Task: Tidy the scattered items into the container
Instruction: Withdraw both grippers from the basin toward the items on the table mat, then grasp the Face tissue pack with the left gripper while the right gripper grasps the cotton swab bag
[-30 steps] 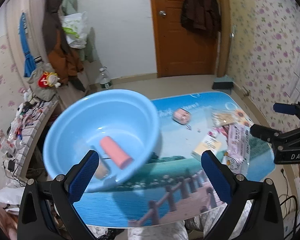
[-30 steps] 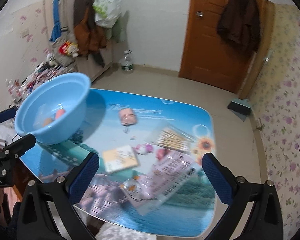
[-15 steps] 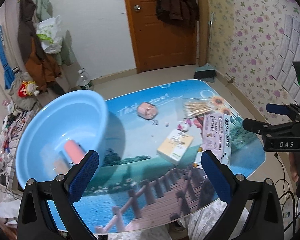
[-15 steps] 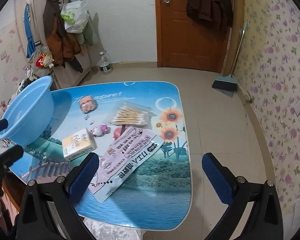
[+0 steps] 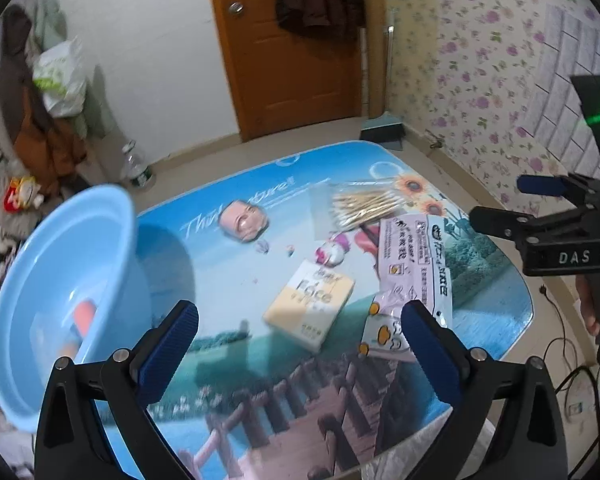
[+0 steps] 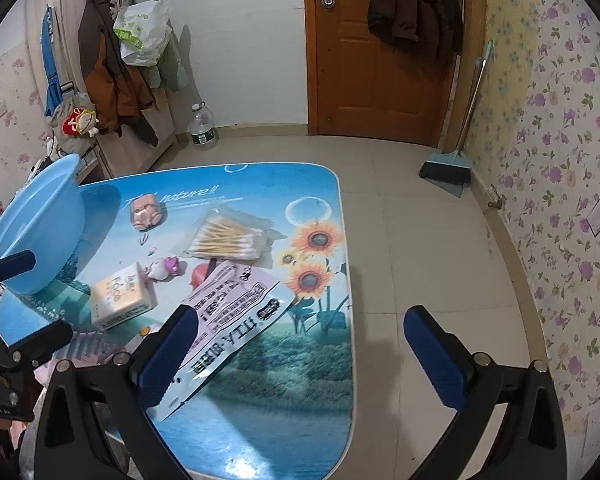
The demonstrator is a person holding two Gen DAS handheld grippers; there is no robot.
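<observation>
Both grippers hang above the table point(image 6: 260, 400) with nothing between their fingers. The left gripper point(image 5: 300, 344) has its blue pads spread wide apart over the near part of the table, and the right gripper point(image 6: 300, 352) is spread just as wide over the table's near right edge, with bare floor tile under its right finger. The light blue basin point(image 5: 60, 280) stands at the left side of the table, tilted so its opening faces the left wrist camera; inside it lies an orange-pink item point(image 5: 85, 314), blurred in that view, so its exact shape cannot be told. The scattered things lie to the right of the basin on the scenic printed tabletop. Farthest is a small pink face-shaped object point(image 6: 145, 211), with a clear bag of cotton swabs point(image 6: 228, 236) to its right. Nearer lies a yellow and white tissue pack point(image 6: 121, 295) marked "Face", and just beyond it a small white and pink figurine point(image 6: 165, 268) with a red round item point(image 6: 199, 274) beside it. A long white and lilac printed packet point(image 6: 228, 320) lies diagonally at the near right, its near end passing under the right gripper's left finger in the right wrist view. In the left wrist view a hand point(image 5: 594, 300) grips the handle of the right gripper at the far right edge.
</observation>
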